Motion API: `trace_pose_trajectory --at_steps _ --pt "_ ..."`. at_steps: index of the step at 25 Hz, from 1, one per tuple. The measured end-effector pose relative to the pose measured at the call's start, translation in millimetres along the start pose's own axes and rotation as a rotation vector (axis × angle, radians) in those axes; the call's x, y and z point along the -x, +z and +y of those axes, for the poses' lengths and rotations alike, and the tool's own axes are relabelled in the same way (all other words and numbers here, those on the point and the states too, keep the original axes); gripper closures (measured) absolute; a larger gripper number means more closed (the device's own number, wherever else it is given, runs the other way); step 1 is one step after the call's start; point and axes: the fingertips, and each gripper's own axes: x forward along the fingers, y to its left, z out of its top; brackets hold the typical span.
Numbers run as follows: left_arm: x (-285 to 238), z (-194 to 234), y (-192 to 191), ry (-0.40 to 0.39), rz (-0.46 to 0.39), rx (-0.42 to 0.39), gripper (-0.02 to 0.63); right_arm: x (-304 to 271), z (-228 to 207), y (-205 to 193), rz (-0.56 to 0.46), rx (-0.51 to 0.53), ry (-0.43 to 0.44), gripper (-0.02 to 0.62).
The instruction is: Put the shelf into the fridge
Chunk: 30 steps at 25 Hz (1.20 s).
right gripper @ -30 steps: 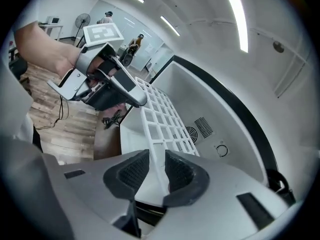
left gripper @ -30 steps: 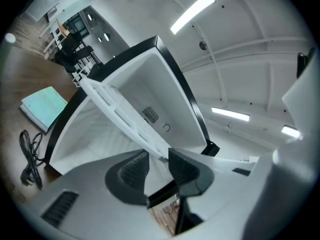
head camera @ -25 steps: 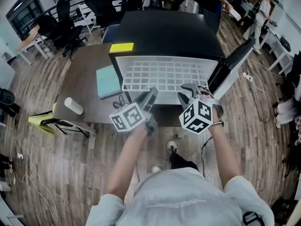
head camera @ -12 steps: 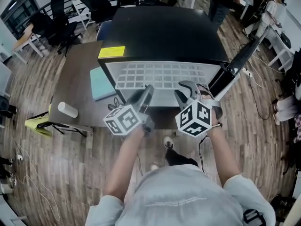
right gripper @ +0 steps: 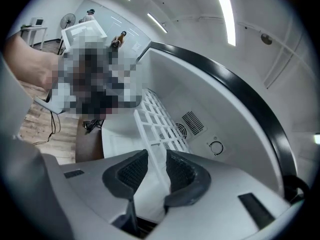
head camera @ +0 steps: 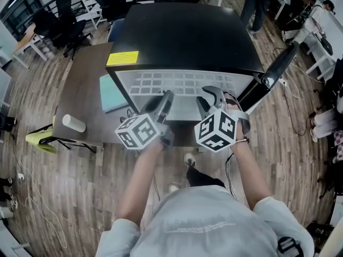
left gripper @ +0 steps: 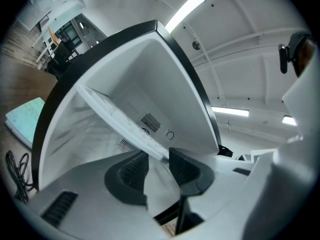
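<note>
The white grid shelf (head camera: 177,83) lies level in the mouth of the black mini fridge (head camera: 187,33), most of it under the fridge's top. My left gripper (head camera: 165,98) is shut on the shelf's near rim left of centre. My right gripper (head camera: 207,96) holds the same rim to the right. In the left gripper view the shelf (left gripper: 117,116) runs between the pads of the left gripper (left gripper: 159,165) into the white cavity. In the right gripper view the shelf (right gripper: 159,118) fills the gap of the right gripper (right gripper: 157,168), whose jaws have just been opening slightly with the rim still between them.
The fridge door (head camera: 274,68) stands open at the right. A brown table (head camera: 80,98) left of the fridge carries a teal book (head camera: 109,92), a white cylinder (head camera: 73,123) and black cables (left gripper: 14,174). A yellow label (head camera: 122,58) sits on the fridge's left corner. People stand far behind.
Both grippers have moved forward toward the fridge with the shelf. Less of the grid shows outside the fridge's top edge than a second ago.
</note>
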Motion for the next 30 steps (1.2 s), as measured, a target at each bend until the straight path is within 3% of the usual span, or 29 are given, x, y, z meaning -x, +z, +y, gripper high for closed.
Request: trace_pose_trajectory --at_steps 13,30 --pt "-10 6 6 -0.004 -0.035 0.003 0.477 -12 -8 2 0.001 -0.03 -0.01 0.466" --pt "-35 17 11 -0.018 -0.061 0.072 0.477 -33 -22 -2 0.013 -0.045 -0.013 0.459"
